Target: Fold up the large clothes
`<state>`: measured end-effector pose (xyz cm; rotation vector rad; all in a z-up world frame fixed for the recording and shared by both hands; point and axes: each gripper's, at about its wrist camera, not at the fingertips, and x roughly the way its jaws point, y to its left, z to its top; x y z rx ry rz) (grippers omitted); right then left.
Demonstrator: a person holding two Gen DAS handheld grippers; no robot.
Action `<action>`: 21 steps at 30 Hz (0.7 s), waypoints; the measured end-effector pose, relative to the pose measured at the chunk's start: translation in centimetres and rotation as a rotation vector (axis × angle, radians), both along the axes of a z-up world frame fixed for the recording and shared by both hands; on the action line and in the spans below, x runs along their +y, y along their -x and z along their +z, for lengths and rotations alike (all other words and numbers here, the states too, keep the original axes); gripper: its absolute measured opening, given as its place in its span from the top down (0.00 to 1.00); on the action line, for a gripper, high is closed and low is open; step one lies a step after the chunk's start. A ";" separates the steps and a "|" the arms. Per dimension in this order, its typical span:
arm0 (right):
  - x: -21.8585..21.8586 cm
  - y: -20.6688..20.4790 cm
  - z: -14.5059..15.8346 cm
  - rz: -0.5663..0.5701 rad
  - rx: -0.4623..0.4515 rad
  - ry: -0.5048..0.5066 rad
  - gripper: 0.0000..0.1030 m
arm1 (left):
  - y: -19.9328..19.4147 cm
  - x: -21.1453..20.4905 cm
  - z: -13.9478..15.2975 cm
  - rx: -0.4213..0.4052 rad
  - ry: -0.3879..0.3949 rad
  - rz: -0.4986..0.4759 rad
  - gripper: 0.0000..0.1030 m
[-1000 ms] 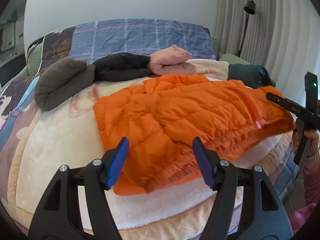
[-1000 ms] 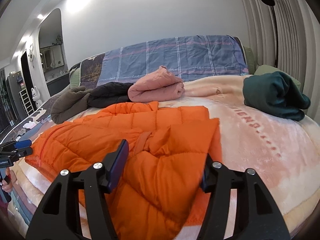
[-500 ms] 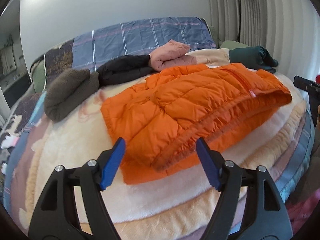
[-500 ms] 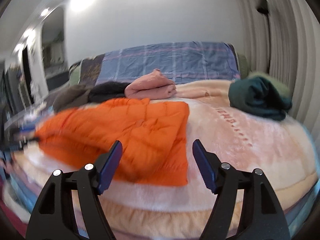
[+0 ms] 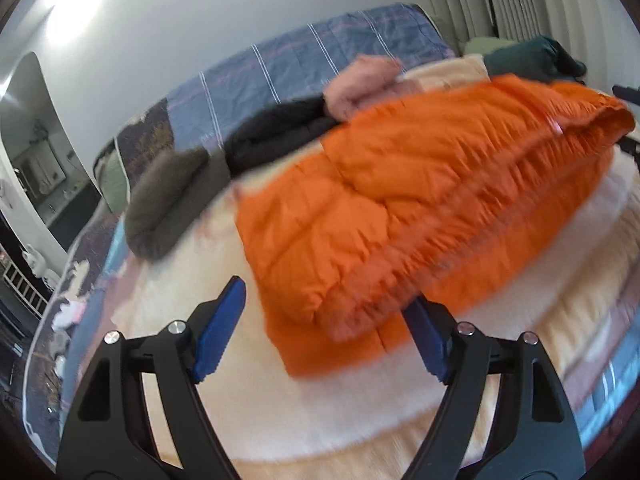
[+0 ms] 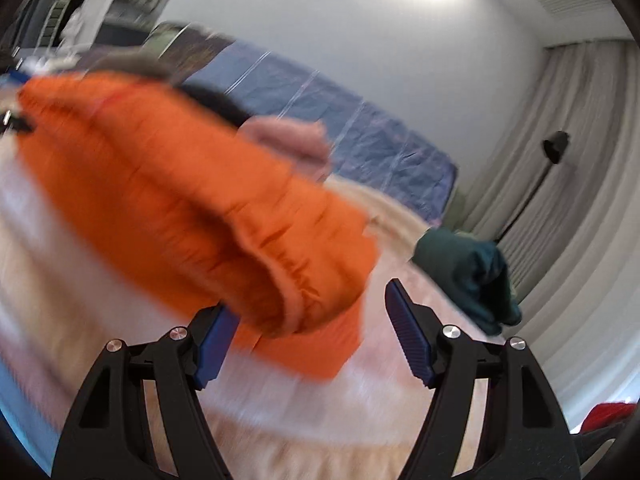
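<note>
No writing can be read; both views are blurred. The left claw [image 5: 322, 330] is tilted down over the blanket [image 5: 320, 416], its jaws spread and having just widened, with the near corner of the folded orange jacket [image 5: 408, 208] between them; whether the right pad touches it I cannot tell. The right claw [image 6: 308, 332] is rolled sideways, its jaws apart, the jacket's [image 6: 192, 200] rolled end just ahead, overlapping the left pad in view. Beyond lie pink [image 5: 360, 84], black [image 5: 280, 132], grey [image 5: 168, 204] and green [image 6: 468, 272] clothes.
</note>
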<state>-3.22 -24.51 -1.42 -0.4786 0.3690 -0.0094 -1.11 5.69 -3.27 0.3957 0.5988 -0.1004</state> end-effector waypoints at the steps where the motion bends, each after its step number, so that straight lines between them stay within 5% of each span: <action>1: -0.5 -0.8 0.9 -0.003 -0.013 -0.037 0.30 | -0.6 0.0 0.7 -0.020 -0.005 -0.002 0.23; 6: -2.6 -6.2 4.3 0.009 0.000 -0.239 0.29 | -4.9 0.2 4.1 -0.084 0.009 0.007 0.20; 14: -5.2 -16.6 4.8 -0.047 0.145 -0.462 0.29 | -15.7 3.1 5.3 -0.006 0.203 0.107 0.18; 21: -5.3 -20.3 2.3 -0.081 0.241 -0.471 0.29 | -21.6 4.5 2.5 0.106 0.308 0.128 0.18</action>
